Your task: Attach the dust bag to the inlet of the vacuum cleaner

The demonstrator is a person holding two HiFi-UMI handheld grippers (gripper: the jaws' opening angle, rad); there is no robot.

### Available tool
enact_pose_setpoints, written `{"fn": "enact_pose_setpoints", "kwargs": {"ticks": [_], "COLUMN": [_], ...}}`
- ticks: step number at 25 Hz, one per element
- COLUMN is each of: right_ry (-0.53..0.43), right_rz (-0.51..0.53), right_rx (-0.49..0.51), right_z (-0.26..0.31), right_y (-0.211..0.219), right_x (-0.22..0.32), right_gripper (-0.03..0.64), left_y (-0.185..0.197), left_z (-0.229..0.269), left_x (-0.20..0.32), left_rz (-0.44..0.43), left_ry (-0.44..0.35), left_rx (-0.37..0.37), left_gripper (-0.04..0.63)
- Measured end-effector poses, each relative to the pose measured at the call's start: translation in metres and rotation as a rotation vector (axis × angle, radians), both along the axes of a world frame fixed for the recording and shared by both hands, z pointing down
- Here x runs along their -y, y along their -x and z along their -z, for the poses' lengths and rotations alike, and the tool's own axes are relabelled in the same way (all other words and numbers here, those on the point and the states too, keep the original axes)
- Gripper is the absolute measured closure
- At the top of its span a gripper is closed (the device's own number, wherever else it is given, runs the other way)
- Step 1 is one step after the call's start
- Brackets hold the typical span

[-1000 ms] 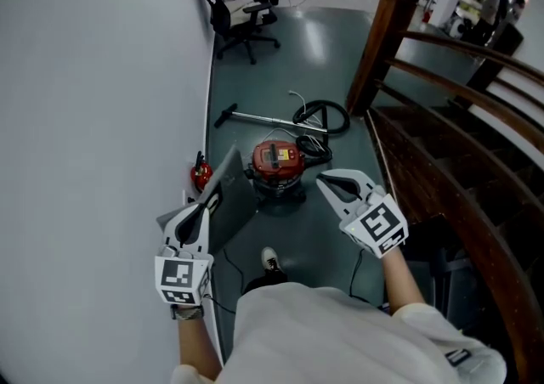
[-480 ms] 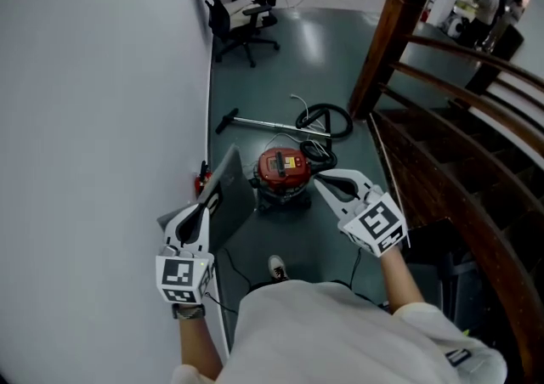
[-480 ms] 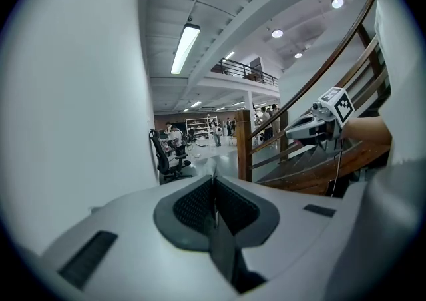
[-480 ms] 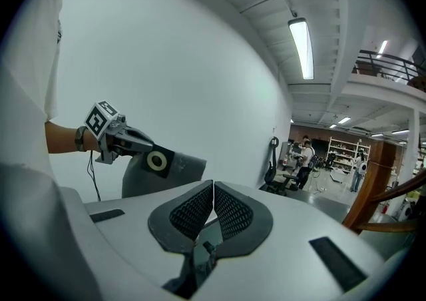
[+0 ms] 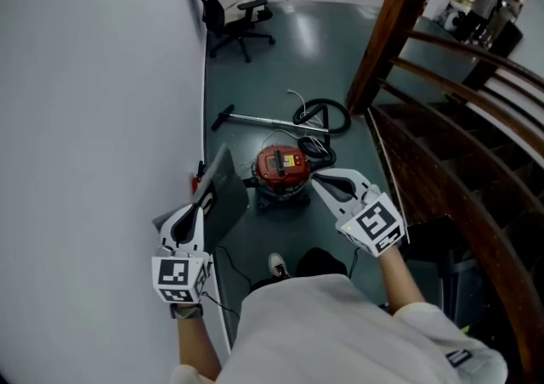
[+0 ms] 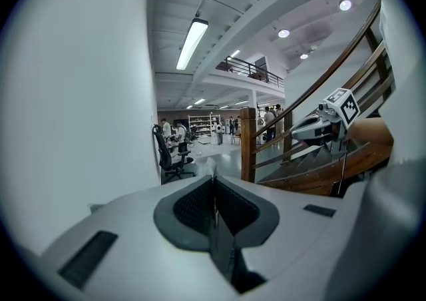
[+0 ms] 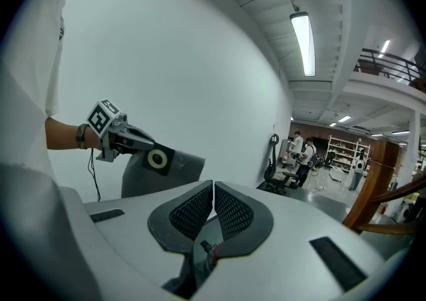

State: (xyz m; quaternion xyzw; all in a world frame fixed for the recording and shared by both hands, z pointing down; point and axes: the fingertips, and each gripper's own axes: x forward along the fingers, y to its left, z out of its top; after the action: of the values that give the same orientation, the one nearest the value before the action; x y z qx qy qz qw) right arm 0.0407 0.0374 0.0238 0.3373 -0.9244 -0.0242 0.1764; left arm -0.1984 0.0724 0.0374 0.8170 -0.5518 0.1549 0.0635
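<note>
A red-topped vacuum cleaner (image 5: 280, 168) stands on the dark floor ahead of me. My left gripper (image 5: 201, 206) is shut on the grey dust bag (image 5: 224, 195), which hangs to the left of the cleaner near the wall. In the left gripper view the bag's thin edge (image 6: 215, 216) runs between the pads of the left gripper (image 6: 214, 190). The right gripper view shows the left gripper (image 7: 126, 136) holding the bag (image 7: 183, 168) by its black collar with a round hole (image 7: 158, 158). My right gripper (image 5: 316, 178) hovers just right of the cleaner, shut and empty, as does the right gripper (image 7: 213, 203) seen in its own view.
A hose coil (image 5: 323, 115) and a metal wand (image 5: 255, 119) lie behind the cleaner. A white wall (image 5: 93, 119) runs along the left with a small red extinguisher (image 5: 197, 177) at its foot. A wooden stair railing (image 5: 442, 144) borders the right. An office chair (image 5: 234, 13) stands farther off.
The person has stepped forward, a knee now showing below. The left gripper with the bag sits slightly lower in the view. Both grippers keep their states.
</note>
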Motion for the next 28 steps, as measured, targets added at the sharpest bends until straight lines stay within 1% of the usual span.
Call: {"fn": "enact_pose_setpoints", "kwargs": {"ticks": [3, 6, 14, 18, 22, 28], "right_ry": [-0.016, -0.019, 0.029, 0.048, 0.081, 0.143], "right_rz": [-0.013, -0.011, 0.023, 0.039, 0.043, 0.054], "right_rx": [0.029, 0.027, 0.096, 0.086, 0.093, 0.054], "right_z": [0.004, -0.004, -0.025, -0.034, -0.046, -0.081], "right_y": [0.000, 0.002, 0.002, 0.002, 0.003, 0.006], "right_x": [0.010, 0.018, 0.052, 0.077, 0.103, 0.135], "right_gripper": [0.588, 0.588, 0.586, 0.586, 0.586, 0.586], "left_y": [0.001, 0.004, 0.008, 0.009, 0.015, 0.024], "left_z": [-0.006, -0.016, -0.035, -0.042, -0.060, -0.083], "left_x": [0.005, 0.009, 0.041, 0.056, 0.070, 0.096], "left_rz": [0.007, 0.013, 0.057, 0.071, 0.108, 0.155], "left_ry": [0.010, 0.018, 0.041, 0.046, 0.084, 0.118], "left_rx": [-0.008, -0.015, -0.016, -0.015, -0.004, -0.002], "left_gripper": [0.577, 0.577, 0.577, 0.577, 0.577, 0.577]}}
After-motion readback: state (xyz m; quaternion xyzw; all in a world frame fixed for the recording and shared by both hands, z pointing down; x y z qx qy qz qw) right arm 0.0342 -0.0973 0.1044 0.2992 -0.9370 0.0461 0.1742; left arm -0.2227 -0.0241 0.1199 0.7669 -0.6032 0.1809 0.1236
